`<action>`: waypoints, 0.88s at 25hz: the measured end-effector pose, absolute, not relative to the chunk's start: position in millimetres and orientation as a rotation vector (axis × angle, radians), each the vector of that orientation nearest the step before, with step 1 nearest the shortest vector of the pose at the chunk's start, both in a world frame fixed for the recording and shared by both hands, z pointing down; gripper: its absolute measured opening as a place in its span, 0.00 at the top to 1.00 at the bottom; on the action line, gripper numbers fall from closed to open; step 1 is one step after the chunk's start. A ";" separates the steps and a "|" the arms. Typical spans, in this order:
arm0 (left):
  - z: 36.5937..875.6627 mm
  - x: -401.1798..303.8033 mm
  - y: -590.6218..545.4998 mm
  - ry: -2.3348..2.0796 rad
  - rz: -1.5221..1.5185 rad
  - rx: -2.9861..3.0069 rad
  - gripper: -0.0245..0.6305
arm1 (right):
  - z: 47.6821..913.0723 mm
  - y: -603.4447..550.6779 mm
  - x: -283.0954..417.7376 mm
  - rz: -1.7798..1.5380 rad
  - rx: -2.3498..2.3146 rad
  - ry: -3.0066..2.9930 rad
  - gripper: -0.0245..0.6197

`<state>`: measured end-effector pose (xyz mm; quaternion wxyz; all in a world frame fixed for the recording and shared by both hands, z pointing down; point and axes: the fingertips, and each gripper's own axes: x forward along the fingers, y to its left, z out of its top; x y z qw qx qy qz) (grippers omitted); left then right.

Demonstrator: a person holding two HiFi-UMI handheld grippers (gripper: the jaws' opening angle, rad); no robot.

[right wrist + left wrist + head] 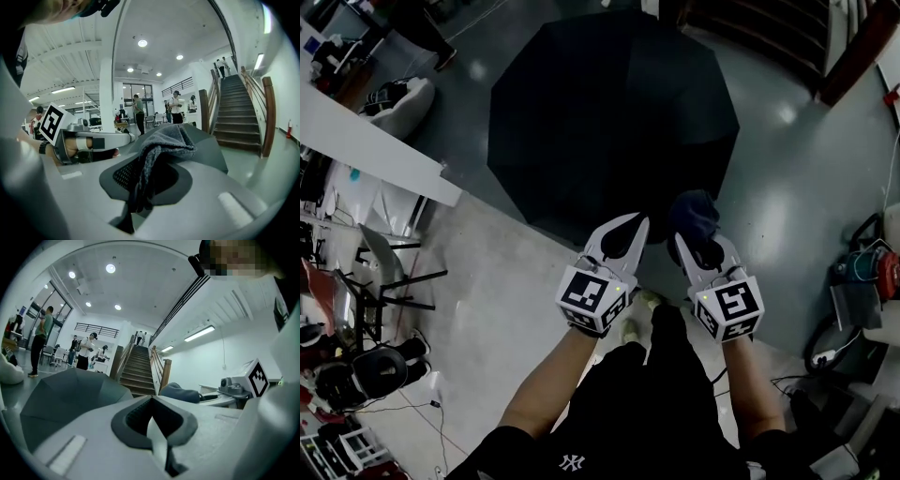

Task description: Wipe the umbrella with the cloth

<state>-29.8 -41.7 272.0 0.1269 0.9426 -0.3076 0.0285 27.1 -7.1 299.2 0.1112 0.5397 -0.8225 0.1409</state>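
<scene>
Cloth [692,217] pinched tight in right gripper [701,246]; left gripper [623,234] jaws pressed together, empty. Best bet: lower onto umbrella [609,112], sweep flat along panels, gently.

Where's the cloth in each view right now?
Head view: cloth at the right gripper's tips, by the umbrella's near edge.
Left gripper view: cloth right of centre, beyond the jaws.
Right gripper view: cloth at centre, clamped between the jaws.
Shared landmark: the open umbrella.
</scene>
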 end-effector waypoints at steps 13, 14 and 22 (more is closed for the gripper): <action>386.7 70.2 -141.9 -0.870 0.191 2.733 0.96 | 461.9 -110.3 159.0 0.619 1.666 -2.346 0.84; 398.2 78.2 -147.9 -0.865 0.198 2.733 0.96 | 478.6 -115.8 172.3 0.640 1.690 -2.324 0.84; 487.7 130.1 -157.6 -0.751 0.264 2.699 0.96 | 600.6 -134.7 245.1 0.824 1.819 -2.173 0.84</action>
